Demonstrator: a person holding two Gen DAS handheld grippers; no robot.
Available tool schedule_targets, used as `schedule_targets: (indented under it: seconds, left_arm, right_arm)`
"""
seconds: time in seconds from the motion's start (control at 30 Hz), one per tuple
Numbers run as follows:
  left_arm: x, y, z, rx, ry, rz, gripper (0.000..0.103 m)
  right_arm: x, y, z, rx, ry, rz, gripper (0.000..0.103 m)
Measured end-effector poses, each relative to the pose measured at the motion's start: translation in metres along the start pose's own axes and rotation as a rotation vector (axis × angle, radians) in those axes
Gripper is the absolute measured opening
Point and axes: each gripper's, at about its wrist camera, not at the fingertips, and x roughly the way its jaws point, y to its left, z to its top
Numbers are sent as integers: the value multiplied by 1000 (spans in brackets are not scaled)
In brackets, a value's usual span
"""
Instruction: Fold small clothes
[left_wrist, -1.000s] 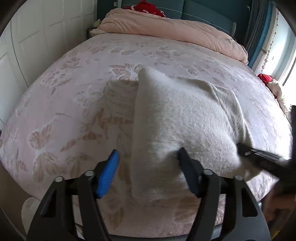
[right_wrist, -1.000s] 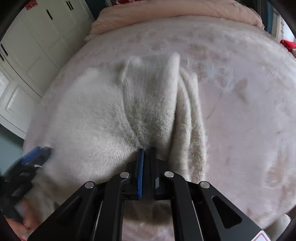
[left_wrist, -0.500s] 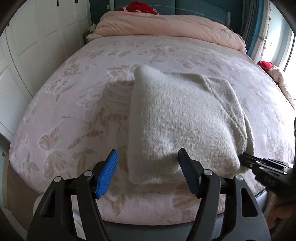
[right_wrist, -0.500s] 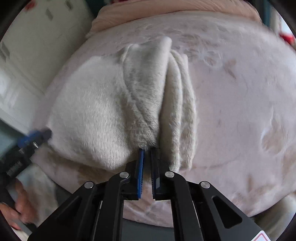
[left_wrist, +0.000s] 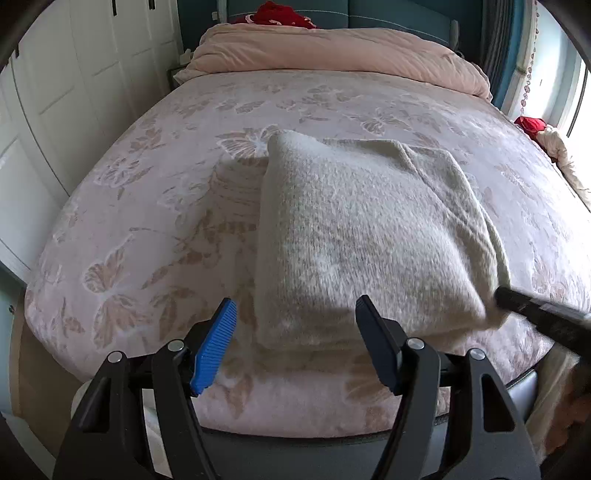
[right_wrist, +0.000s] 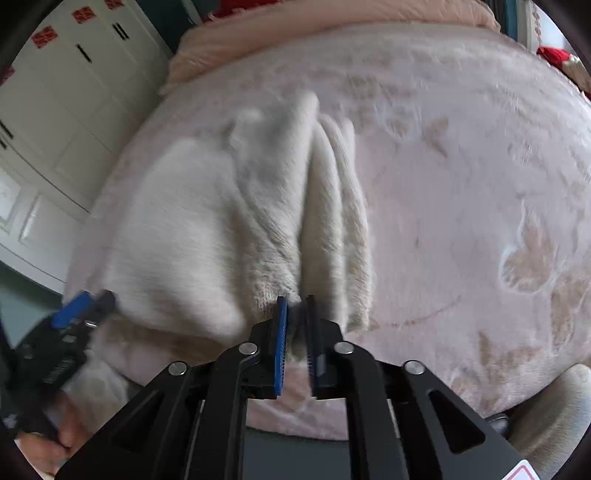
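Folded cream fuzzy knit sweater (left_wrist: 362, 236) near front edge of pink butterfly-print bed (left_wrist: 155, 206). Left gripper (left_wrist: 295, 339) wide open, empty, at sweater's near edge. Right gripper (right_wrist: 295, 328) jaws just parting, sweater corner between pads. Rolled pink duvet (left_wrist: 332, 55) at far edge; white wardrobe (left_wrist: 74, 92) alongside bed.

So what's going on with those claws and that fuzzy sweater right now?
Left claw open, empty. Right claw just easing open, sweater edge between pads. Sweater folded on bed. Nothing in the way.
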Motion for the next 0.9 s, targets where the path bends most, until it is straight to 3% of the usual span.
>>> schedule_targets:
  seconds: [0.07,0.1,0.13,0.2,0.27,0.3,0.33,0.4,0.47,0.53,0.57,0.6,0.73,0.77,0.87,0.9]
  left_arm:
    - [-1,2,-2,-10,9,0,66]
    - [-2,2,-2,-16,15,-3,71]
    - [-3,3,-3,-23,19,-10,74]
    - [-6,10,-6,-64,11,-48,86]
    - [-5,18,-7,-109,5,-79,87]
    - [1,24,-6,-143,21,-88,87]
    - [6,28,-4,-167,34,-100,87]
    - [25,42,-1,-238,72,-140,87]
    - [43,50,2,-289,116,-190,83]
    - [58,52,7,-308,153,-264,65]
    - [58,48,13,-290,156,-294,52]
    - [51,44,20,-264,135,-271,49]
    - [26,39,35,-189,57,-253,48]
    - [27,39,34,-178,63,-248,52]
    - [56,29,24,-95,150,-180,58]
    - [60,27,18,-79,152,-167,62]
  right_arm:
    - [-18,3,0,-5,-38,11,14]
    - [-23,3,-2,-6,-47,9,21]
    - [-27,3,-3,-8,-54,1,36]
    - [-24,-2,-5,1,-60,-17,47]
    - [-15,-13,-3,43,-46,-15,47]
    - [-8,-20,-1,79,-41,2,49]
    - [-2,-27,0,106,-39,13,59]
    - [12,-36,1,171,-19,38,63]
    - [35,-40,5,234,30,136,57]
    - [41,-40,10,257,42,165,35]
    - [34,-35,14,243,29,164,29]
    - [17,-28,20,219,-15,179,21]
    - [-35,-11,28,105,-145,154,16]
    - [-29,-15,25,96,-127,121,16]
    - [33,-35,2,86,79,2,20]
    - [33,-40,-3,107,56,27,21]
